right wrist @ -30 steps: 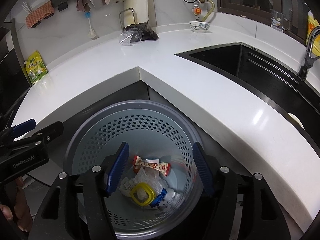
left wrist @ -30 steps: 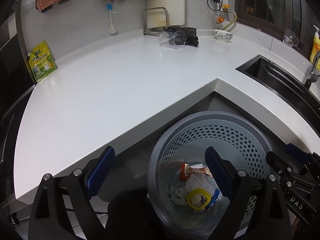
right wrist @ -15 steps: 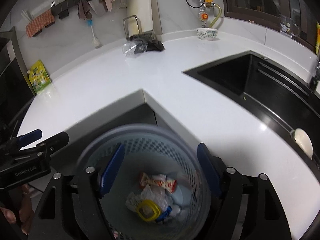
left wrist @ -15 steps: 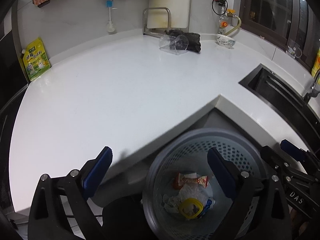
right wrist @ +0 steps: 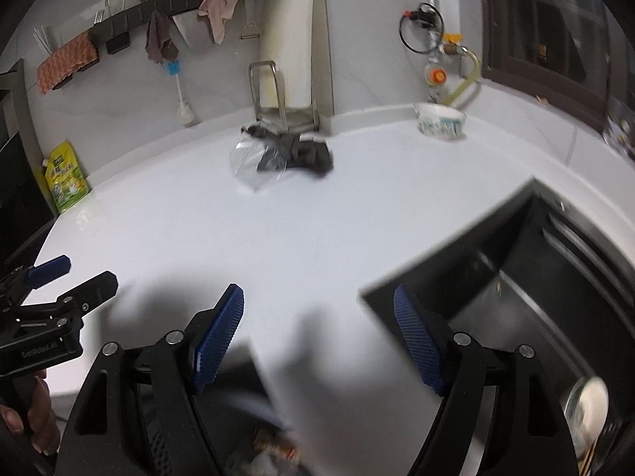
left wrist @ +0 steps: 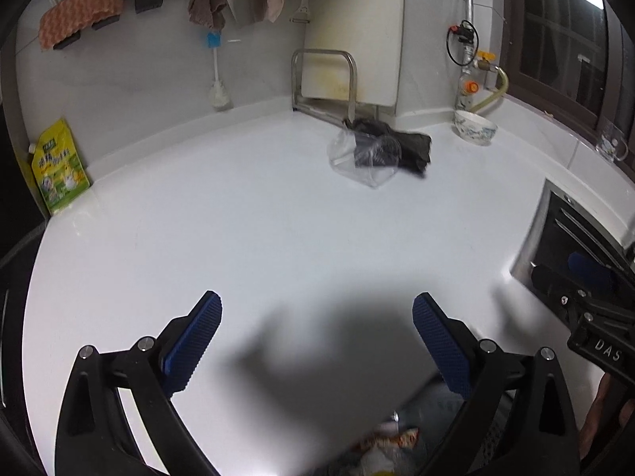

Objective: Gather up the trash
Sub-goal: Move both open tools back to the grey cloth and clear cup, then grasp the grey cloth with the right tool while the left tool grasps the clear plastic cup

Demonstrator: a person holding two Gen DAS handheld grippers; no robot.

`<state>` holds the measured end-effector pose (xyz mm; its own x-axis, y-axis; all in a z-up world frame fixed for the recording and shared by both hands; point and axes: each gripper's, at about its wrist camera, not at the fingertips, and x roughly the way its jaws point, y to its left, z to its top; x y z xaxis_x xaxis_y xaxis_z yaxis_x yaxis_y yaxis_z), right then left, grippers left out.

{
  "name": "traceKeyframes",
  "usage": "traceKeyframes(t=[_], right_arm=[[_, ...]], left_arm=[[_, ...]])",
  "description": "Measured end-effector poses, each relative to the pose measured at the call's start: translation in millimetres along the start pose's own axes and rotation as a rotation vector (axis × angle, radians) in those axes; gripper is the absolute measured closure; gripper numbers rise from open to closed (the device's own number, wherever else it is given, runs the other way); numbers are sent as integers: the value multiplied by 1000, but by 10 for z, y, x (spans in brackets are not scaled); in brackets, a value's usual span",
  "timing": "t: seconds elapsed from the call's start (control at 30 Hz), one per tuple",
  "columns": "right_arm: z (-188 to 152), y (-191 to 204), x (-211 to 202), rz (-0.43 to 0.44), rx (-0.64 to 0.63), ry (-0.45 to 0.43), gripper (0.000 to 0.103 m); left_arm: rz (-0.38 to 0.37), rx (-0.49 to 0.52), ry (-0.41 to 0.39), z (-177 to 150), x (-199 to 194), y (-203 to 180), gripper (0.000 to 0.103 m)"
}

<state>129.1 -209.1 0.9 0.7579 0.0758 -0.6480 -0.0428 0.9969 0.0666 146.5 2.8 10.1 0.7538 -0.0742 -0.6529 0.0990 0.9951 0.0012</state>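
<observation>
A clear plastic cup [left wrist: 363, 156] lies on its side on the white counter [left wrist: 238, 238] at the back, against a crumpled black bag [left wrist: 405, 144]. Both show in the right wrist view too, the cup [right wrist: 254, 162] and the bag [right wrist: 309, 154]. My left gripper [left wrist: 315, 321] is open and empty above the counter's front part. My right gripper [right wrist: 317, 313] is open and empty over the counter's corner, beside the sink. The grey perforated bin with wrappers [left wrist: 401, 440] shows only at the bottom edge, and blurred in the right wrist view [right wrist: 274, 448].
A black sink [right wrist: 528, 277] lies to the right. A white patterned bowl [left wrist: 474, 127] stands at the back right, a yellow-green pouch [left wrist: 59, 166] leans on the left wall. A metal rack with a board [left wrist: 323, 79] and a brush [left wrist: 218, 91] stand at the back.
Both grippers have risen from over the bin and moved forward above the counter. The bin has dropped to the bottom edge of both views. Both stay open and empty.
</observation>
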Motion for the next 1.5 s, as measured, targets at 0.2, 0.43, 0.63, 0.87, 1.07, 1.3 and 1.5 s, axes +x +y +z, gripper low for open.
traceKeyframes(t=[0.2, 0.43, 0.63, 0.87, 1.07, 1.3, 1.5], right_arm=[[610, -99, 494, 28, -57, -21, 27], [1009, 25, 1098, 40, -126, 18, 27], [1178, 177, 1420, 23, -217, 17, 27], [1280, 234, 1678, 3, -246, 6, 28], [1363, 227, 1809, 13, -255, 4, 28], [1381, 169, 1821, 88, -236, 11, 57], [1337, 118, 1829, 144, -231, 21, 83]], left_arm=[[10, -25, 9, 368, 371, 0, 7], [30, -29, 48, 486, 765, 51, 7], [18, -27, 69, 514, 944, 49, 7], [-4, -36, 78, 586, 1078, 23, 7], [-14, -46, 78, 662, 1177, -6, 7], [-5, -58, 83, 775, 1325, -21, 7], [-16, -71, 92, 873, 1451, -85, 7]])
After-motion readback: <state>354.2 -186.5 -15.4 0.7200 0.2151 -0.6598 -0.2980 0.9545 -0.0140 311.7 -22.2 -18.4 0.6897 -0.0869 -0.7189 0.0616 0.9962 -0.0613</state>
